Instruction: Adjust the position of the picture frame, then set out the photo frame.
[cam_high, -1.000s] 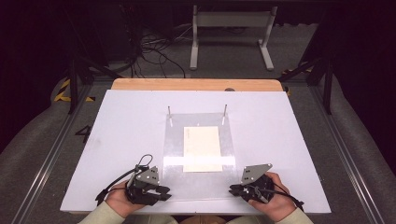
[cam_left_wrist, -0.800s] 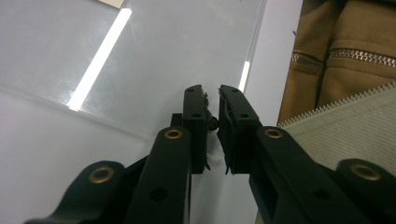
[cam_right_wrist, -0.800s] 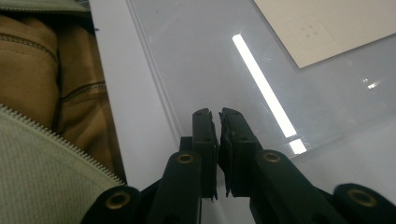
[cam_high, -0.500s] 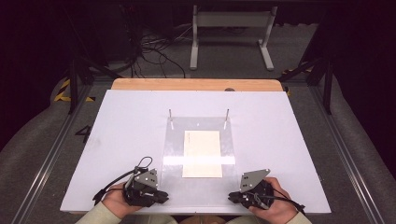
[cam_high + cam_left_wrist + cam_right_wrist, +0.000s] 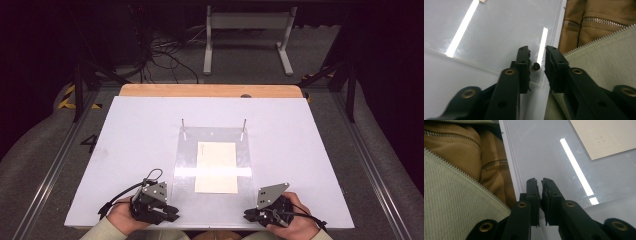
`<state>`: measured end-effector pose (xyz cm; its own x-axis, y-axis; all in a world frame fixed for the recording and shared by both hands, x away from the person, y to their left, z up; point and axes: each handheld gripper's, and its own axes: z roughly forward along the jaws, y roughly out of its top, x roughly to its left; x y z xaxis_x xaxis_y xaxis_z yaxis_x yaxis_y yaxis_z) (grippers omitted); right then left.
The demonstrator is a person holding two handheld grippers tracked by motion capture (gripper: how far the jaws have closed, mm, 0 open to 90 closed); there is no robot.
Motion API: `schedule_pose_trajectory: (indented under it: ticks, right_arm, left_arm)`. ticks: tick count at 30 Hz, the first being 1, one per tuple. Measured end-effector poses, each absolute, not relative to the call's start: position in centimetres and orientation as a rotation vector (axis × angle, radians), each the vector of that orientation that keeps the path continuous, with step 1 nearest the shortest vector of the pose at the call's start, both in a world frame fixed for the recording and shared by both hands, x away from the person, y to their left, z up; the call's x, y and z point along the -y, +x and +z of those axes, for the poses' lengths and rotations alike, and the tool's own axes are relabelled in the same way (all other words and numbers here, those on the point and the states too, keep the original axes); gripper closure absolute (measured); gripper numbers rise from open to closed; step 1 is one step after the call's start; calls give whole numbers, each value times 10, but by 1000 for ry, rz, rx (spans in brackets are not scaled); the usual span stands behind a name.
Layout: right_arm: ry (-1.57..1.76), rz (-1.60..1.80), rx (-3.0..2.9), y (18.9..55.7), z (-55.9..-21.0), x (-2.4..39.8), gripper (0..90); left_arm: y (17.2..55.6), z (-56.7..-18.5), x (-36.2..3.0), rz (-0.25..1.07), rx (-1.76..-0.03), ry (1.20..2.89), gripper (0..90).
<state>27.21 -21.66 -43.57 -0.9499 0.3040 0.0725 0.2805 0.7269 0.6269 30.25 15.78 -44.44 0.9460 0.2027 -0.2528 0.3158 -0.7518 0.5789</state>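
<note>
A clear plastic plate (image 5: 187, 160) lies in the middle of the white table (image 5: 130, 140), with two thin metal posts (image 5: 183, 124) at its far edge. A cream sheet of paper (image 5: 216, 165) lies flat within the plate's outline. My left gripper (image 5: 174, 216) rests at the plate's near left corner, jaws pointing right. In the left gripper view it (image 5: 537, 53) stands open, with a small black peg (image 5: 535, 66) in the gap over the plate's corner (image 5: 499, 30). My right gripper (image 5: 248, 216) sits at the near right corner, shut on nothing (image 5: 541, 182), beside the plate (image 5: 544, 150) and paper (image 5: 606, 137).
The table's near edge runs just under both hands, and the person's jacket (image 5: 454, 202) sits close behind it. A wooden strip (image 5: 210, 90) borders the far edge. Cables (image 5: 165, 55) and a metal stand (image 5: 247, 35) are on the floor beyond.
Both hands have drawn their grippers back toward the table's near edge. The plate and paper stay about where they were.
</note>
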Motion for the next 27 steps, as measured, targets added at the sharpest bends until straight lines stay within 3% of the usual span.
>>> schedule_pose_trajectory:
  ticks: [9, 19, 27]
  right_arm:
    - [621, 1226, -2621, 285, -408, 238, 678]
    - [678, 1216, -2544, 315, -392, 236, 750]
    - [780, 1233, -2416, 353, -384, 231, 683]
  left_arm:
    - [317, -425, -166, -35, -481, 2205, 557]
    - [351, -423, -181, 120, -708, 2007, 491]
    - [346, -427, -189, 224, -721, 1986, 461]
